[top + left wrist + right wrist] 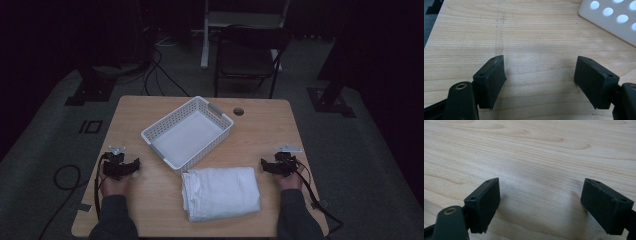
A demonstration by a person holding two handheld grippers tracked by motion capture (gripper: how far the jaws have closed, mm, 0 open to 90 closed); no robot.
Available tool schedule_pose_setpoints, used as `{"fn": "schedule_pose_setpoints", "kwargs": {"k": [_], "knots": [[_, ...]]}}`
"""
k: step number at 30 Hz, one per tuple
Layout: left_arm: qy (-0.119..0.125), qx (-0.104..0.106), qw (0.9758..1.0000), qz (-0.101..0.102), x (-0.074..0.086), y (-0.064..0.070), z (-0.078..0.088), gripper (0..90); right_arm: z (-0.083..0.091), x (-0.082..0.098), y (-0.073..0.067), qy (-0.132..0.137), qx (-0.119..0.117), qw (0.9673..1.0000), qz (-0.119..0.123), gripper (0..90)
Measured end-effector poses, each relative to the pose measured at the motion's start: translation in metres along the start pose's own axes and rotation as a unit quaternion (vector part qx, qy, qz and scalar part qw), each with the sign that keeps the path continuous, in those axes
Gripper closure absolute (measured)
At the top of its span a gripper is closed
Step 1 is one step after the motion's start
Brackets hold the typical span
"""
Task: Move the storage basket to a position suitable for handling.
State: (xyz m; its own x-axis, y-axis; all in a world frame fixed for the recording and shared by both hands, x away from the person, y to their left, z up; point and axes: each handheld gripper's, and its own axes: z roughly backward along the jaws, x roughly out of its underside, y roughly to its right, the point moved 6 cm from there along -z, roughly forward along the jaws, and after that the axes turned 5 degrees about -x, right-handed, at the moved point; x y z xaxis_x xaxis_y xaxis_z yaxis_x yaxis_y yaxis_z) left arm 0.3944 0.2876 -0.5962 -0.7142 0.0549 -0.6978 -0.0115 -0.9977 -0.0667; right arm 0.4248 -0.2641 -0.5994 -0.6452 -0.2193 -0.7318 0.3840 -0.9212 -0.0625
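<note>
Resting apart on table [150, 200]: left tongs [539, 75], right tongs [540, 203] gaping, empty; basket [614, 20] cut off.

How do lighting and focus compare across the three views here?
High view: dim and underexposed, room behind nearly black, though white towel and basket stay readable. Left gripper view: bright, basket's holes glaring. Right gripper view: evenly lit, soft shadow between jaws, near jaws slightly soft.

Bare table [150, 200] flanks towel [220, 192]; basket [187, 131] blocks behind
</note>
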Motion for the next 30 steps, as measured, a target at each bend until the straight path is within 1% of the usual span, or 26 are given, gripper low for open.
{"fn": "schedule_pose_setpoints", "kwargs": {"k": [3, 8, 17, 21, 25, 27, 28, 29, 30], "knots": [[-0.001, -0.004, 1.0000, 0.004, -0.001, 0.001, 0.000, 24.6, 0.000, 0.000, 0.000, 0.000, -0.001, 1.0000, 0.002, 15.7], [0.002, -0.003, 1.0000, 0.004, -0.001, 0.002, -0.001, 25.0, 0.000, 0.000, 0.001, 0.000, -0.001, 1.0000, 0.002, 15.7], [0.000, -0.003, 1.0000, 0.004, -0.001, 0.003, 0.000, 25.8, 0.000, 0.000, 0.001, 0.000, -0.001, 1.0000, 0.002, 15.7], [-0.003, -0.003, 1.0000, 0.004, -0.001, 0.003, 0.001, 30.4, 0.000, 0.000, 0.001, 0.000, -0.001, 1.0000, 0.002, 15.7], [-0.006, 0.001, 1.0000, 0.001, -0.001, 0.006, 0.003, 34.2, 0.000, 0.000, 0.001, 0.000, -0.002, 1.0000, 0.002, 15.5], [-0.002, 0.002, 1.0000, -0.001, -0.002, 0.008, 0.005, 35.0, 0.000, 0.000, 0.001, 0.000, -0.002, 1.0000, 0.002, 15.5], [0.002, 0.002, 1.0000, -0.001, -0.003, 0.009, 0.006, 35.0, 0.000, 0.000, 0.001, 0.000, -0.002, 1.0000, 0.002, 15.4], [0.014, 0.002, 0.9999, -0.002, -0.005, 0.011, 0.011, 35.2, 0.000, 0.000, 0.001, 0.000, -0.002, 1.0000, 0.002, 15.4], [0.014, 0.002, 0.9999, -0.002, -0.005, 0.011, 0.011, 35.2, 0.000, 0.000, 0.001, 0.000, -0.002, 1.0000, 0.002, 15.4]]}}
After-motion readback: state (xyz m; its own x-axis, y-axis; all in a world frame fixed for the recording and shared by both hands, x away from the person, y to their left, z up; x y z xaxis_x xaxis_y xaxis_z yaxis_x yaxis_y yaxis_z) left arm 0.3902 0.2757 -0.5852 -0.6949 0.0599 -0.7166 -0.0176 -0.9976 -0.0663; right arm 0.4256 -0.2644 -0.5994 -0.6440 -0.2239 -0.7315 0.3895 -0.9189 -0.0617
